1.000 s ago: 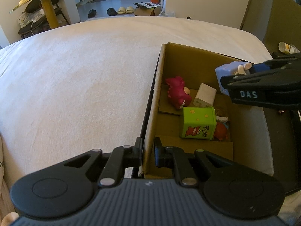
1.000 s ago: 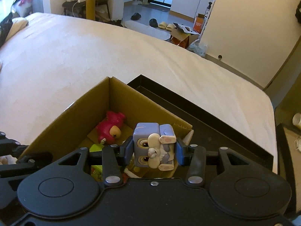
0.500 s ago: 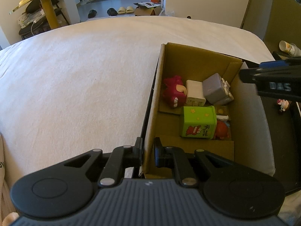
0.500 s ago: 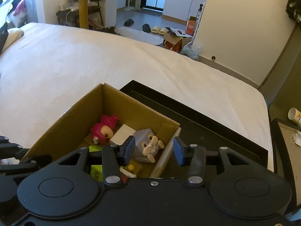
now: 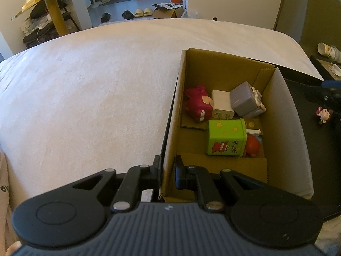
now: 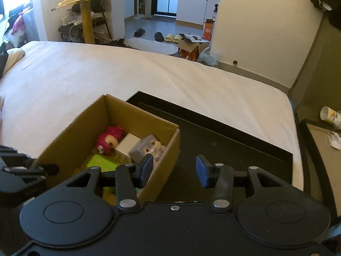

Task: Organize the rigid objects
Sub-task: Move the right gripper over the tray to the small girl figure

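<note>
Left wrist view: the left gripper (image 5: 167, 171) has its jaws narrowed onto the near left wall of the cardboard box (image 5: 173, 115), one finger outside and one inside, pinching the cardboard. The box stands on a black tray (image 5: 309, 170) that lies on a white bed cover (image 5: 96, 89). Along the box's far wall, from its left side to its right, lie a magenta toy (image 5: 197, 106), a white charger block (image 5: 221, 104) and a grey-blue cube toy (image 5: 245, 99), each touching the next. A green tin (image 5: 226, 137) stands nearer, towards the box's right wall, with an orange-red toy (image 5: 252, 146) just beside it on the right. A small doll figure (image 5: 322, 115) lies on the tray near its right edge, well apart from the box. A dark blurred part of the right gripper (image 5: 331, 91) shows at the frame's right edge above the tray. Right wrist view: the right gripper (image 6: 174, 171) hovers over the tray just beside the box's right wall (image 6: 168, 149); its blue-padded jaws stand well apart with nothing between them. The cube toy (image 6: 142, 148) lies in the box's far right corner, with the charger block (image 6: 126, 145), magenta toy (image 6: 108, 139) and green tin (image 6: 99, 162) to its left.
</note>
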Demonstrator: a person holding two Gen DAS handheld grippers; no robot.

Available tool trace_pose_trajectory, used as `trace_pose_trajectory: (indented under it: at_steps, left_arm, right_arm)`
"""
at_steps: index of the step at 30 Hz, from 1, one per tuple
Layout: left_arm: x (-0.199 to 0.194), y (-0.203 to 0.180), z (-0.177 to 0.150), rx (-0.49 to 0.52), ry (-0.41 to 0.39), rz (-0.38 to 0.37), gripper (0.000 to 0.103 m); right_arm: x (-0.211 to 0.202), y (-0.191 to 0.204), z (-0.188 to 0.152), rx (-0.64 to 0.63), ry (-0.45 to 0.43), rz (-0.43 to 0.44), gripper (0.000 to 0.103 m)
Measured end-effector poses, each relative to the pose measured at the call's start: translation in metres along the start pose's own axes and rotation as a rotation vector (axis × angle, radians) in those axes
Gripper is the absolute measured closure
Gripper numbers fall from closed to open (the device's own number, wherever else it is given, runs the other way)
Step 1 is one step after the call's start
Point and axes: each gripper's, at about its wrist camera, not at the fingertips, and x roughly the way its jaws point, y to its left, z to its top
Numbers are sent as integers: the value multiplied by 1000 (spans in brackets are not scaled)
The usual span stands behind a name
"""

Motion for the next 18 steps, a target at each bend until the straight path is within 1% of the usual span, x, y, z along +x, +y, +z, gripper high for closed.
trace_pose_trajectory:
  at_steps: [7, 14, 18]
  left_arm:
    - [0, -4, 0, 15, 0, 19, 92]
    - [-1, -6, 0, 22, -1, 32, 91]
    - [0, -6, 0, 22, 1, 37, 91]
  right_arm:
    - [0, -18, -15, 18, 13, -11, 59]
    - [4, -44, -30, 49, 28, -21, 57]
    - [9, -63, -39, 64, 37, -41, 56]
